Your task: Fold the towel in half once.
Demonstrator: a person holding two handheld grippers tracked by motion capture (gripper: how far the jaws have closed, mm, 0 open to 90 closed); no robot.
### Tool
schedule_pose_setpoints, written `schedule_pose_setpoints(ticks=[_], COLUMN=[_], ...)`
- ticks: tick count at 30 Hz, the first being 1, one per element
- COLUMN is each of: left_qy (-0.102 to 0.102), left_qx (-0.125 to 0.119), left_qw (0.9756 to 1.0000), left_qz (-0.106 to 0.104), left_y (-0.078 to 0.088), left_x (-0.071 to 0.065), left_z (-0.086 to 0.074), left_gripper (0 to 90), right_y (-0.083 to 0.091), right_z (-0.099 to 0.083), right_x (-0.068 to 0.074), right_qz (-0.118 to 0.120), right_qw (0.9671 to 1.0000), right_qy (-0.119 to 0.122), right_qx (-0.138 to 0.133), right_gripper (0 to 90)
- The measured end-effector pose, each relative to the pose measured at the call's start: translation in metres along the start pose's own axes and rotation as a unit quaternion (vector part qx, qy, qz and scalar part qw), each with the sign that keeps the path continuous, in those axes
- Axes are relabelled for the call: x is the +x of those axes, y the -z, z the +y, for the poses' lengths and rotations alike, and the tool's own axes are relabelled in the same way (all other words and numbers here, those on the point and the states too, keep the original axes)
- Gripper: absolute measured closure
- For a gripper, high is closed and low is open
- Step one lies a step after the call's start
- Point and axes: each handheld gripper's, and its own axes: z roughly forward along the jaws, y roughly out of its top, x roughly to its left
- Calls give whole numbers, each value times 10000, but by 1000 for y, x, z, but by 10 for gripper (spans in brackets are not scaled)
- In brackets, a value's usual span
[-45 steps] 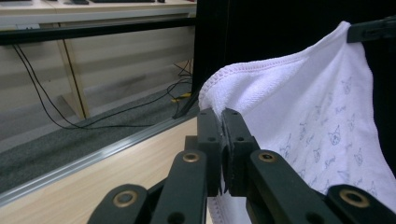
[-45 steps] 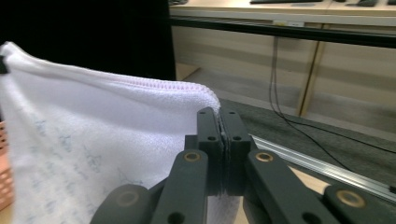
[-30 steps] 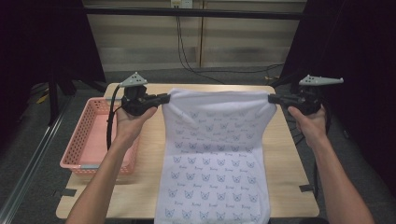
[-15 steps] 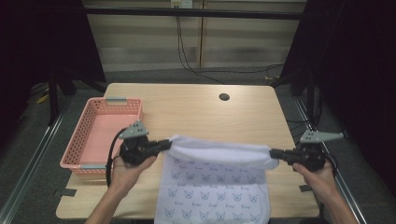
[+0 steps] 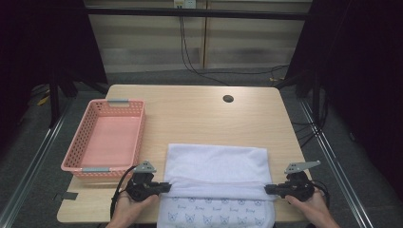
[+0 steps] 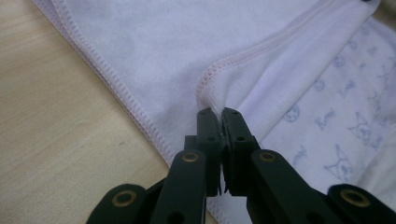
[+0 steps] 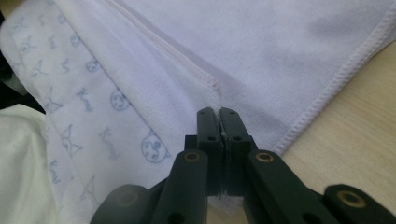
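White towel (image 5: 216, 164) between 2 clamped tools

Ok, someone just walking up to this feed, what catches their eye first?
Probably the white towel spread on the near half of the wooden table, folded back on itself so its plain side lies on top and its blue printed side shows along the near edge. The left tool and right tool each pinch an end of its hem, jaws shut. At the table's left sits an empty pink basket.

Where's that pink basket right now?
In the high view the pink basket sits at the table's left side, just left of the white cloth.
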Motion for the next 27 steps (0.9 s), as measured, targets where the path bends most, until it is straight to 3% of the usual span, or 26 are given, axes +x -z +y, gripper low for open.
schedule_pose_setpoints(ticks=[4,6,9,11,14,16,19,24,27], left_qy=[56,93,-28,-46,90,-17,126,63,190], left_qx=[11,-33,-53,-71,-132,-115,-185,-201,-278], left_qw=[10000,9999,9996,9995,9994,9990,9984,9968,9960], left_qz=[-4,90,259,311,299,427,521,770,823], left_y=[-8,-11,-17,-20,-26,-30,-37,-46,-51], left_x=[2,3,3,5,13,17,26,36,45], left_z=[-1,1,8,13,20,28,39,54,63], left_gripper=[872,874,875,875,875,875,874,875,876], right_y=[-7,-8,-10,-11,-13,-15,-18,-27,-32], right_z=[1,2,6,9,15,19,28,45,54], right_x=[0,-3,-8,-14,-23,-30,-41,-63,-72], right_qz=[-140,-132,-201,-230,-330,-412,-532,-615,-708], right_qw=[9997,9998,9997,9997,9994,9990,9984,9975,9967], right_qy=[51,-38,-64,-99,-119,-102,-140,-159,-136], right_qx=[176,141,88,34,-28,-105,-151,-302,-381], right_gripper=[895,896,897,897,897,897,897,897,897])
